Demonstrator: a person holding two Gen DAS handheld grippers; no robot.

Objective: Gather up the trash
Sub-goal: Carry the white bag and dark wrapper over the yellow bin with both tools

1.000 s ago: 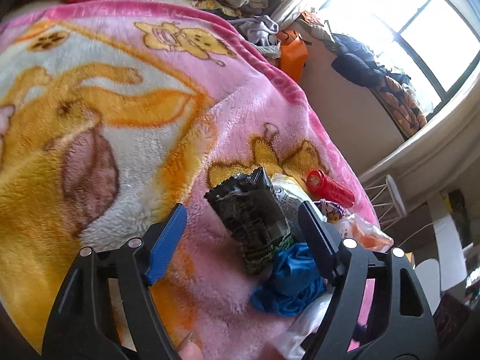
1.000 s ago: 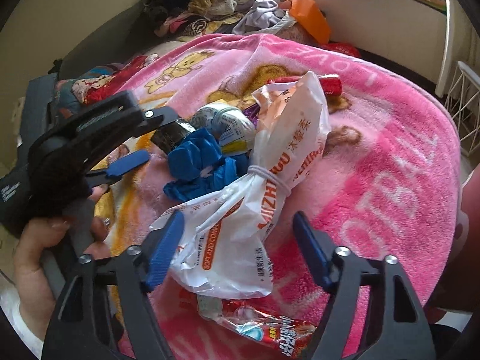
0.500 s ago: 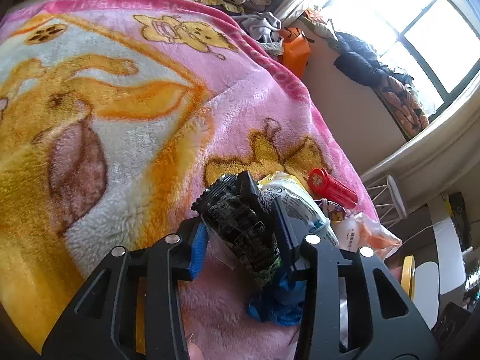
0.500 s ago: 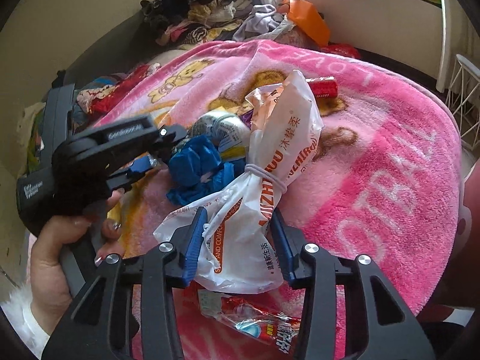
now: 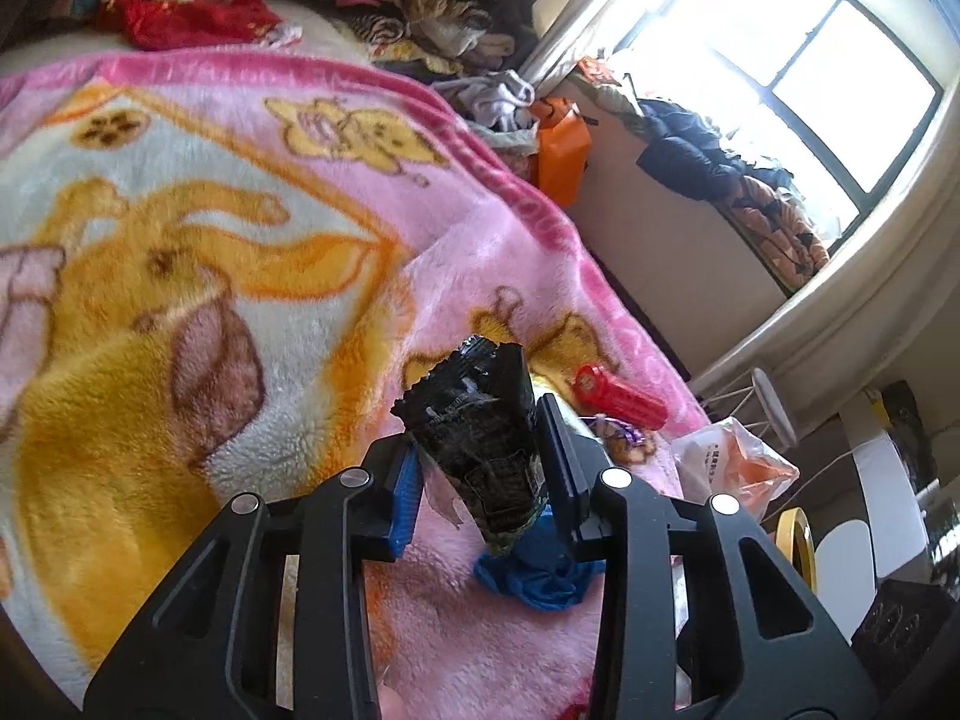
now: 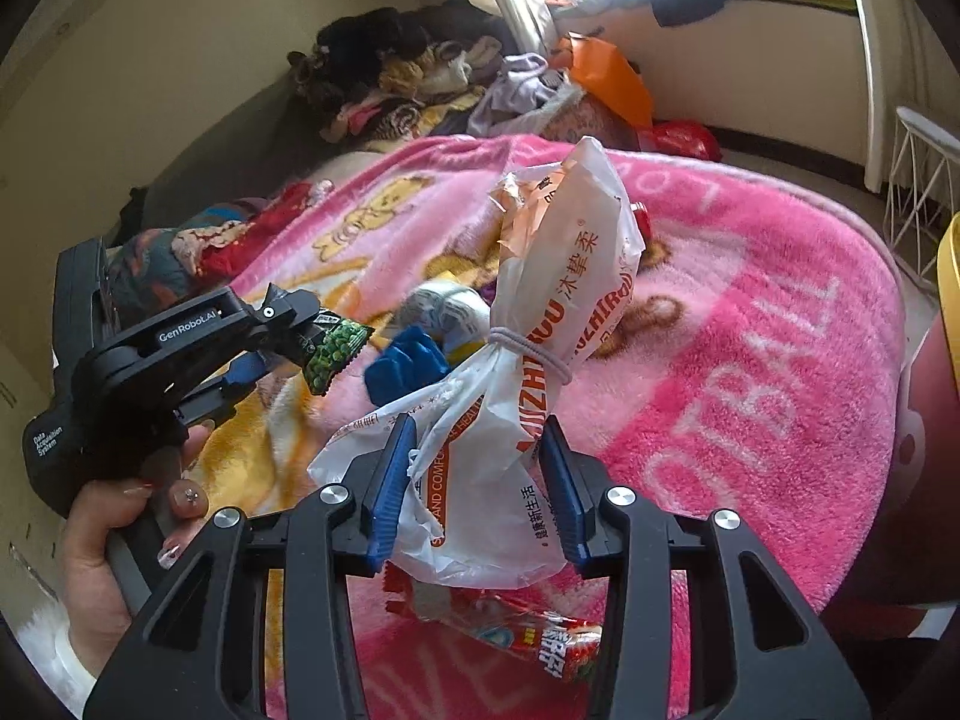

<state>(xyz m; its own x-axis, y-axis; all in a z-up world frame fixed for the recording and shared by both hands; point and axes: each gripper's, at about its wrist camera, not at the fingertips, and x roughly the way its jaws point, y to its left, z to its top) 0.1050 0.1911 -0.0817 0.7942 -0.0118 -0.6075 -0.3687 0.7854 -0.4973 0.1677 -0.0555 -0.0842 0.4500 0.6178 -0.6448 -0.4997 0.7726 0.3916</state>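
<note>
A pink cartoon blanket point(image 5: 252, 252) fills both views. At six o'clock in the right wrist view, the right gripper point(image 6: 477, 480) is clamped on a tied white plastic bag point(image 6: 558, 312). The left gripper point(image 5: 480, 468) pinches a dark snack wrapper point(image 5: 480, 420) — lifted off the blanket — with a blue crumpled scrap point(image 5: 534, 570) and a red tube point(image 5: 621, 399) toward four o'clock.

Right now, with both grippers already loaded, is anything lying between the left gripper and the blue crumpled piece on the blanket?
Only its own load. The left gripper is shut on the dark snack wrapper, whose lower end hangs directly over the blue crumpled piece. The right gripper holds the white plastic bag off to the side.
</note>
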